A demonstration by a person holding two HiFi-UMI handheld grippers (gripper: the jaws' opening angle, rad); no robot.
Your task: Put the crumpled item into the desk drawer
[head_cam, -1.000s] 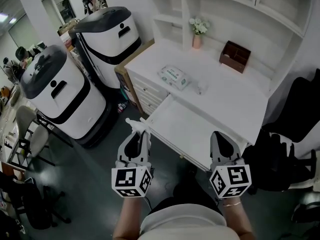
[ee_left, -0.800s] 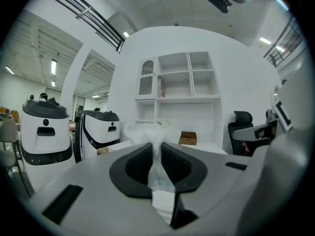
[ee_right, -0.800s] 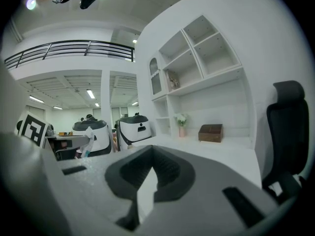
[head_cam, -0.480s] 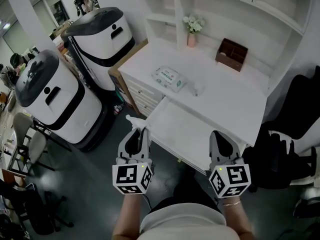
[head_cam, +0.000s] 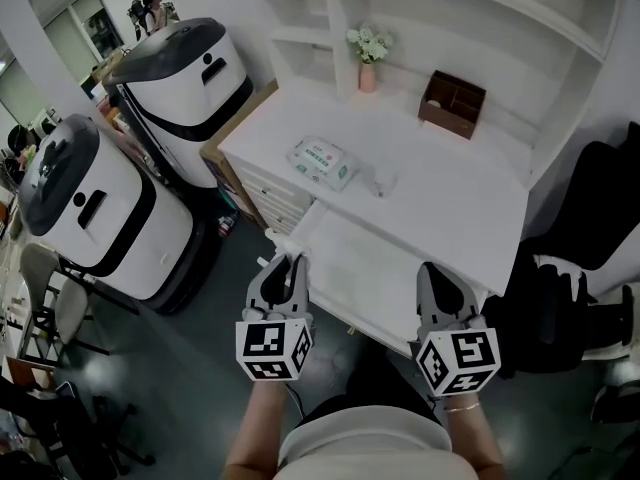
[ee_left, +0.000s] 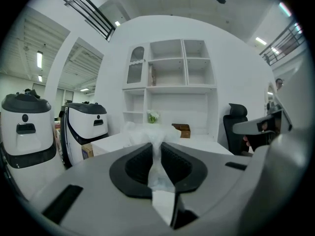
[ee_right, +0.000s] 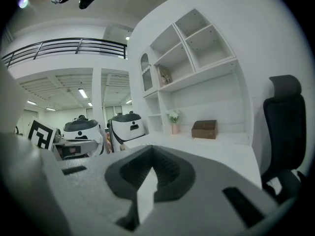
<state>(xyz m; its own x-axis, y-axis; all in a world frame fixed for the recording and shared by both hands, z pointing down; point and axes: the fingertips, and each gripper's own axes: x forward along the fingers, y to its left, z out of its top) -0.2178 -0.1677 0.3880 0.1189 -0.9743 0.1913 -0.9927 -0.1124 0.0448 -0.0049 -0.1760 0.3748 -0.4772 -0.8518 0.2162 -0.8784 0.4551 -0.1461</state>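
A view from above showed a white desk [head_cam: 450,193] with its wide, shallow desk drawer [head_cam: 375,268] pulled open toward a person holding two grippers.

The left gripper [head_cam: 286,265] hung just off the drawer's front left corner, over the dark floor rather than over the drawer's tray. Its jaws were clamped on the crumpled item [ee_left: 156,154], a wad of thin, clear-white film. In the left gripper view, the film was pinched into a narrow strip between the dark pads [ee_left: 173,162] and puffed out beyond the jaw tips. From above, a small white tuft of it poked out past the tips, right beside the drawer's corner. The item was outside the drawer, touching only the gripper.

The right gripper [head_cam: 441,280] hovered at the drawer's front right edge. In its own view, the jaws of the right gripper [ee_right: 151,157] met at the tips with nothing between them.

Behind the drawer, on the desktop, lay a pack of wipes [head_cam: 320,161]. Farther back from the drawer stood a pink vase of flowers [head_cam: 368,60] and a brown box [head_cam: 451,97]. Left of the drawer stood two large white-and-black machines [head_cam: 95,213]. Right of the drawer sat a black chair [head_cam: 590,223].
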